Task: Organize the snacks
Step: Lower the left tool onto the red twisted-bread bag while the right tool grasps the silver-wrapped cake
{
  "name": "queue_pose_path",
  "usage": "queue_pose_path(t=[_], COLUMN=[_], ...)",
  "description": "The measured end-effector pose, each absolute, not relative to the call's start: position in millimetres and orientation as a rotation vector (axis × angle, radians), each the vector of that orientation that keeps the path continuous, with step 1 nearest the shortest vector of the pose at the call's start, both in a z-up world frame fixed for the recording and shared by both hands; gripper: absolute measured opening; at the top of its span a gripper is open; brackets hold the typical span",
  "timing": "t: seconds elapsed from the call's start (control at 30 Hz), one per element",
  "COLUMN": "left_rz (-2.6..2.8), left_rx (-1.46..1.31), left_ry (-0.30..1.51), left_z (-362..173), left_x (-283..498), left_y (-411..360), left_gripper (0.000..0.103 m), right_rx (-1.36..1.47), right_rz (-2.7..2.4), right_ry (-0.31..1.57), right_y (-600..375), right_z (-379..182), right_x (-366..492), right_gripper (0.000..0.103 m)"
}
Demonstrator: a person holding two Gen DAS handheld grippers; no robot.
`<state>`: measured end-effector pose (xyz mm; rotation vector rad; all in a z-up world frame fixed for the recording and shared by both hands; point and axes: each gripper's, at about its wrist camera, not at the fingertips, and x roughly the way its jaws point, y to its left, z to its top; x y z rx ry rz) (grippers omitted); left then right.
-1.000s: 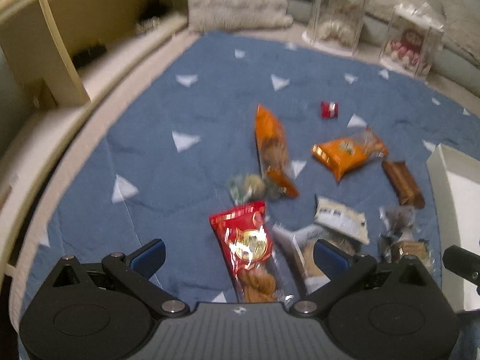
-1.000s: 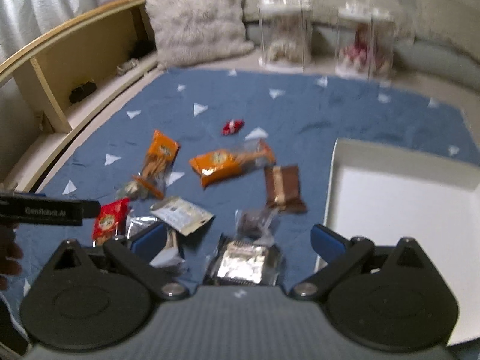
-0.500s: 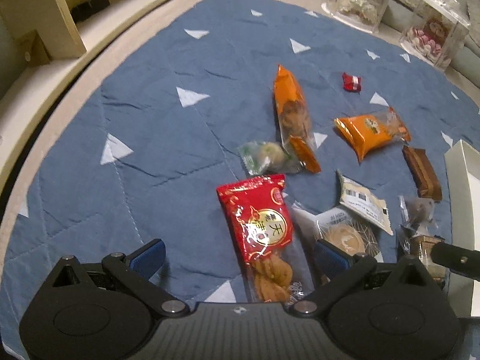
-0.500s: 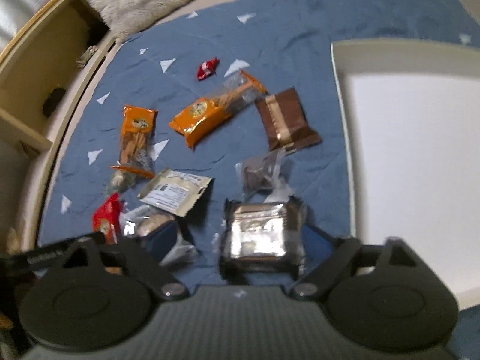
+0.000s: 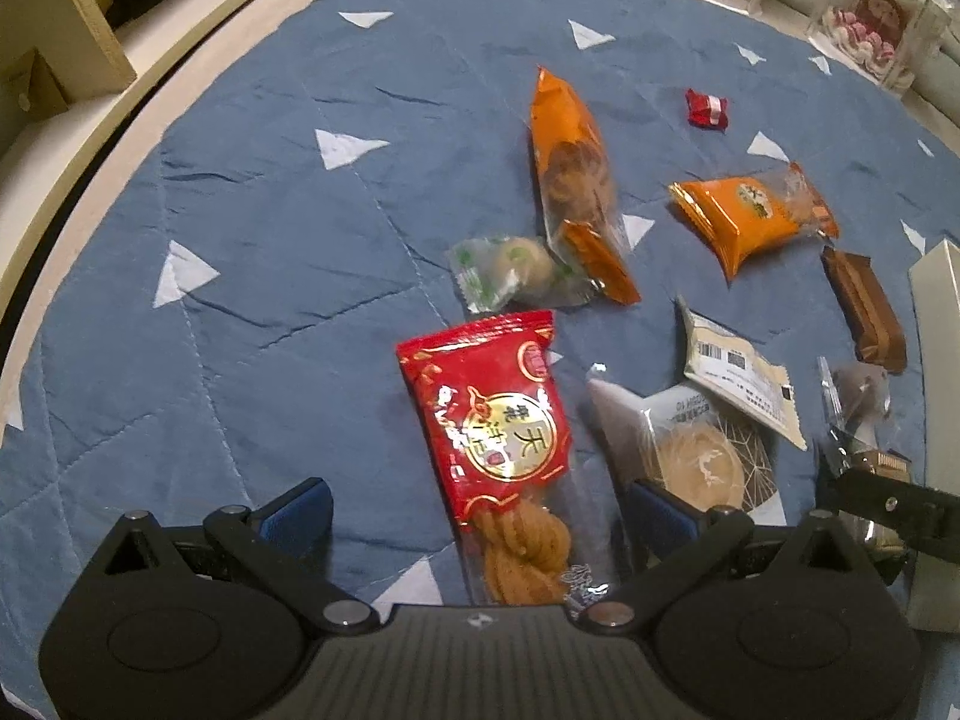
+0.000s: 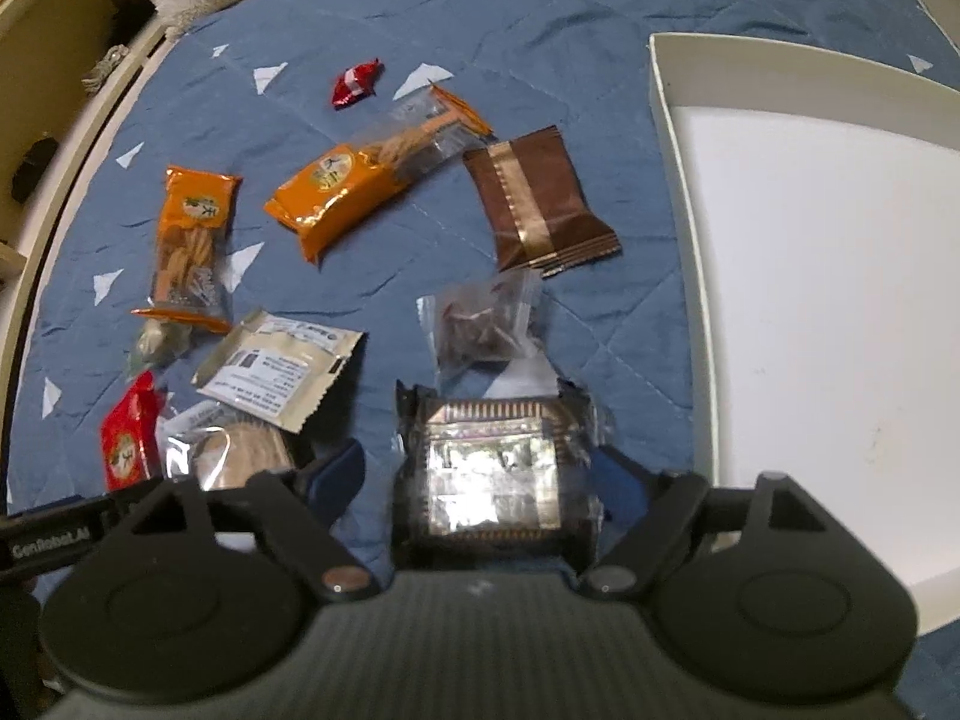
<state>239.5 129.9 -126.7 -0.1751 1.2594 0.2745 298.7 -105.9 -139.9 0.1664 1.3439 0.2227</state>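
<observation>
Dim indoor light, foil glare, fisheye-warped edges

Bare quilt (image 5: 270,312) left, snacks (image 6: 336,186) crowding centre, white box (image 6: 810,300) right

**Snacks strewn flat across the quilt beside the tray**

We see a red foil packet of twisted fried dough (image 5: 498,420) lying flat on the blue quilt, with a clear-wrapped round biscuit (image 5: 696,456) just to its right. Above it lie a small green-printed round sweet (image 5: 516,270), a long orange twist packet (image 5: 570,174) and a second orange packet (image 6: 366,180). We also find a brown foil pouch (image 6: 540,198), a tiny red candy (image 6: 355,83) and a silver-windowed dark packet (image 6: 495,474) near the white shallow cardboard tray (image 6: 672,180).
</observation>
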Motion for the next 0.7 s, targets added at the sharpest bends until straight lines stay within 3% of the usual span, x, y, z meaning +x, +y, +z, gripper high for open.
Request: queue_pose_path(t=[0.13,0.3,0.43,0.7], left_rz=[0.291,0.296,0.285,0.215], left_rx=[-0.15,-0.187,-0.175,-0.2], left_ry=[1.26,1.269,1.273,1.261], left_z=[-129,-128,-127,-124], left_x=[242,242,239,234], left_y=[125,128,126,121], left_gripper=[0.1,0.081,0.074,0.051], right_rx=[0.099,0.004,-0.007,-0.062], right_rz=[0.22,0.222,0.195,0.236], right_ry=[1.344,1.342,1.335,1.333], right_y=[-95,-90,-95,-94], right_z=[-145,-148,-145,-145], right_x=[299,297,294,290], right_gripper=[0.089,0.085,0.083,0.089])
